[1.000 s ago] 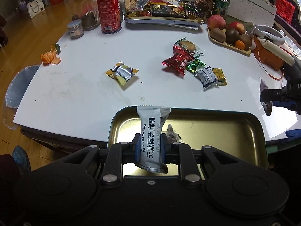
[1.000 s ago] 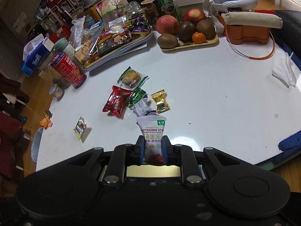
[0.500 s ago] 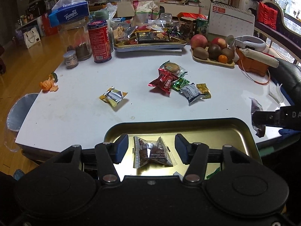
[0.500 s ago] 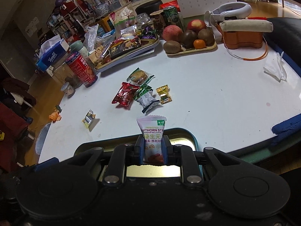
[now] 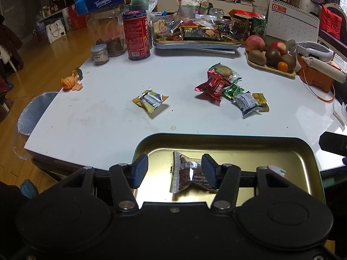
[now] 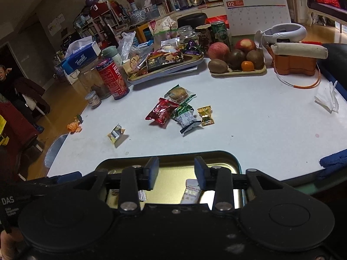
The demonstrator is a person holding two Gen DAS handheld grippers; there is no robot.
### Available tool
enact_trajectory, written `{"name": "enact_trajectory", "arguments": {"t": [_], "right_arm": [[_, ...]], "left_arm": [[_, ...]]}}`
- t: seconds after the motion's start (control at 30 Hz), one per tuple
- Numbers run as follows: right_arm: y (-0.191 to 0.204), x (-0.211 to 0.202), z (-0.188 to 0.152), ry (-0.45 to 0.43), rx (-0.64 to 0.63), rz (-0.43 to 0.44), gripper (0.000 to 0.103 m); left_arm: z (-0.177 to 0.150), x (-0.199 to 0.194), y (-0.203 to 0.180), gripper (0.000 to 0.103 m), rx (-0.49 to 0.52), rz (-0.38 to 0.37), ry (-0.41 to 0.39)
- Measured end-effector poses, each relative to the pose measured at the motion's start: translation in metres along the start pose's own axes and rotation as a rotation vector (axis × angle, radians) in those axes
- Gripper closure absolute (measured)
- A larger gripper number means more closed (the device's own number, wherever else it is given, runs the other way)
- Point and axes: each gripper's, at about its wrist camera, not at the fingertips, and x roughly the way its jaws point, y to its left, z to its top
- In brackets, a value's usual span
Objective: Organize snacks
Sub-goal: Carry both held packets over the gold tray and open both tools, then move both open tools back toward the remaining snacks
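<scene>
A gold tin tray [image 5: 227, 135] sits at the table's near edge, and both grippers hang over it. My left gripper [image 5: 174, 170] is open; a brown snack packet [image 5: 186, 174] lies loose in the tray behind its right finger. My right gripper [image 6: 176, 172] has its jaws opening, with nothing between the pads. The white hawthorn packet [image 6: 192, 191] lies in the tray [image 6: 173, 155] just below them. On the table beyond lie a red packet [image 5: 211, 85], a cookie packet [image 5: 223, 71], a green sweet [image 5: 233, 90], a white-blue packet [image 5: 246, 103], a gold candy [image 5: 261, 101] and a yellow-silver packet [image 5: 149, 99].
At the back stand a second tray of snacks [image 5: 195, 44], a fruit tray [image 5: 271, 69], a red can [image 5: 136, 36], a glass jar [image 5: 107, 34] and a calendar [image 5: 292, 21]. Orange peel [image 5: 70, 82] lies far left, an orange holder [image 6: 295, 65] and a crumpled tissue [image 6: 327, 97] right.
The left gripper let go of the grey sesame bar and opened over the tray. The right gripper carried the hawthorn packet over the tray, opened, and the packet dropped in.
</scene>
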Motion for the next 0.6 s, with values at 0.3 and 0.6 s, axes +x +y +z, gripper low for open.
{"name": "enact_trajectory", "arguments": {"t": [0.3, 0.6], "right_arm": [[0.013, 0.005, -0.006, -0.036, -0.080, -0.090, 0.043], [-0.009, 0.017, 0.005, 0.078, 0.082, -0.040, 0.041]], "left_arm": [[0.000, 0.004, -0.005, 0.043, 0.043, -0.007, 0.031], [0.003, 0.009, 0.004, 0.043, -0.009, -0.010, 0.073]]}}
